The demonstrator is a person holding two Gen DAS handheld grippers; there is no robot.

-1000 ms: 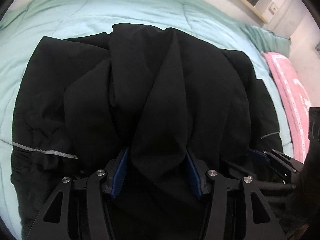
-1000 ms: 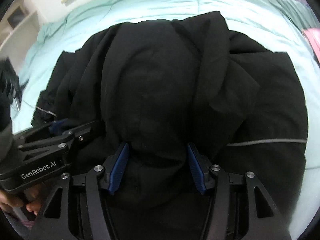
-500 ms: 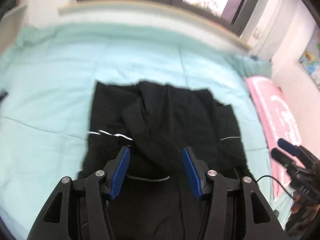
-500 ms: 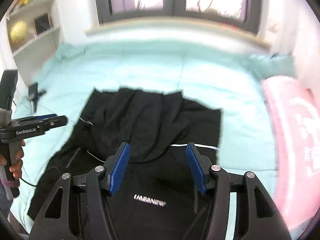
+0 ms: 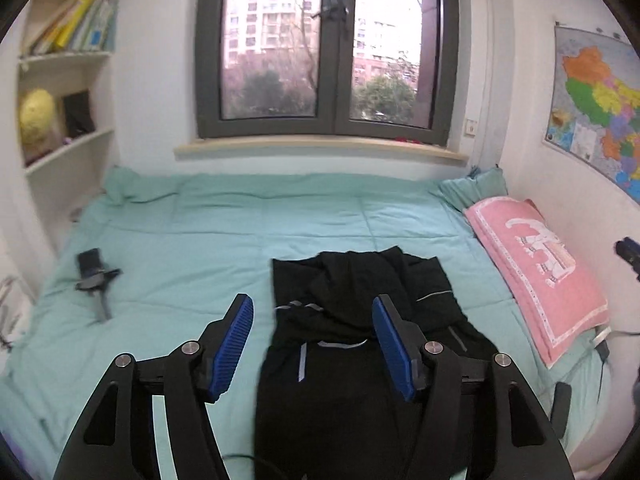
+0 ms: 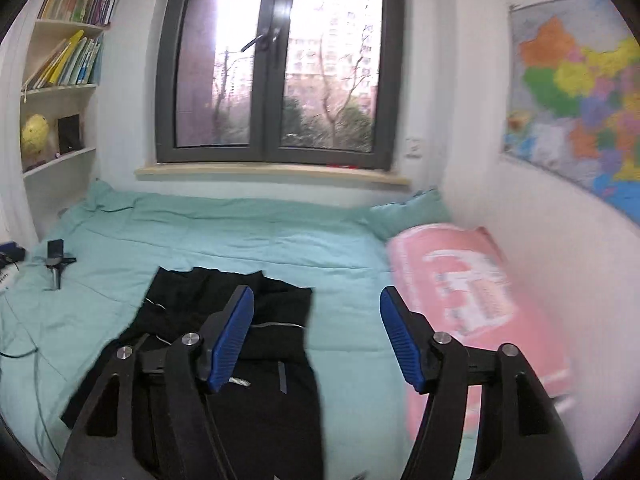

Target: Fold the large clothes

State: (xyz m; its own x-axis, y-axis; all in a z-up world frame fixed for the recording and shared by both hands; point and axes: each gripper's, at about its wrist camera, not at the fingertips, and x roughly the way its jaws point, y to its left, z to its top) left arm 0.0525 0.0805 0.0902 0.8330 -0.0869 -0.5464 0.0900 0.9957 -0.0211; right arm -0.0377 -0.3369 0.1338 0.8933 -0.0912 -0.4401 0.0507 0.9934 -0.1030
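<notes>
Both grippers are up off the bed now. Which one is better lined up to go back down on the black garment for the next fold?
Probably left. The left gripper frames the black garment between its open jaws; the right gripper points at bare bedspread.

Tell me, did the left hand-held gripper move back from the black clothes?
Yes. The left hand-held gripper pulled up and back; the black clothes now look small on the green bed, with the window in view.
</notes>
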